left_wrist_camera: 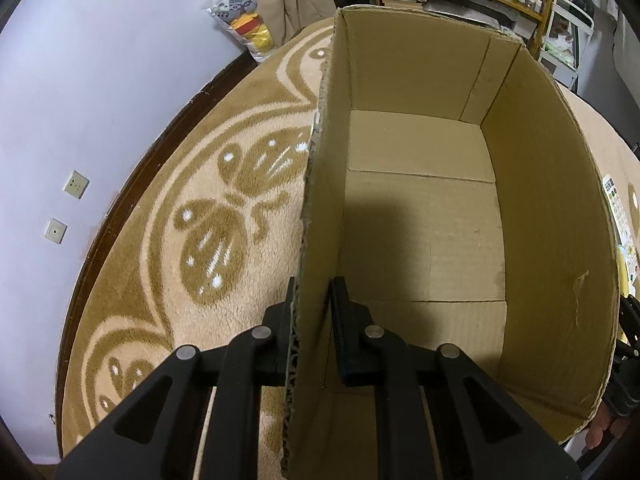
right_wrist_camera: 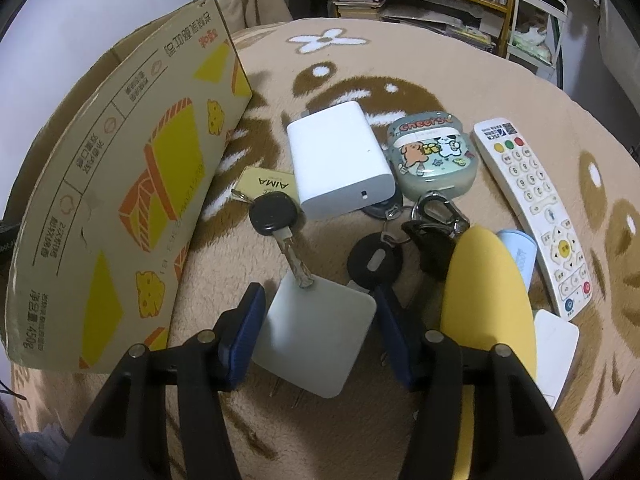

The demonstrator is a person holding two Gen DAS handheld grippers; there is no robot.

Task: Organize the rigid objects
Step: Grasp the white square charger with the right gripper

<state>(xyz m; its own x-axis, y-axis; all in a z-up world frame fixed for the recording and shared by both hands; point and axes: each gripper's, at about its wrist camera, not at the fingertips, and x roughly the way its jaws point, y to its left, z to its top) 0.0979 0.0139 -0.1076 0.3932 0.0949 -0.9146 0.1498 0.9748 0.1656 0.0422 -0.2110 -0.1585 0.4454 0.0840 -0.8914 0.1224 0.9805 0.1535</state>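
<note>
Your left hand-held gripper (left_wrist_camera: 312,300) is clamped on the left wall of the cardboard box (left_wrist_camera: 420,208), one finger outside the wall and one inside, near the corner closest to you. The box stands open-topped on the patterned tan rug (left_wrist_camera: 208,208), and what you can see of its floor is bare.

Your right hand-held gripper (right_wrist_camera: 316,316) straddles a flat white square charger (right_wrist_camera: 316,340) lying on the rug. Its blue pads (right_wrist_camera: 244,332) sit at the charger's two sides; the left pad looks to be touching the edge, but whether the right one bears on it you cannot tell, so a firm grip is not confirmed.

In the right wrist view, going left to right: the printed outside of the box (right_wrist_camera: 120,200) stands at the far left. Just beside it lie a yellow AIMA tag (right_wrist_camera: 266,186) and a black-headed key (right_wrist_camera: 276,216), whose blade tip rests on the charger's far corner. Behind them sits a white power bank (right_wrist_camera: 340,160), then a bunch of black fobs and rings (right_wrist_camera: 400,240). Next comes a cartoon-printed earbud case (right_wrist_camera: 432,156), a yellow curved object (right_wrist_camera: 488,300) close to your right finger, and a white remote control (right_wrist_camera: 532,208) lying lengthwise at the right.
</note>
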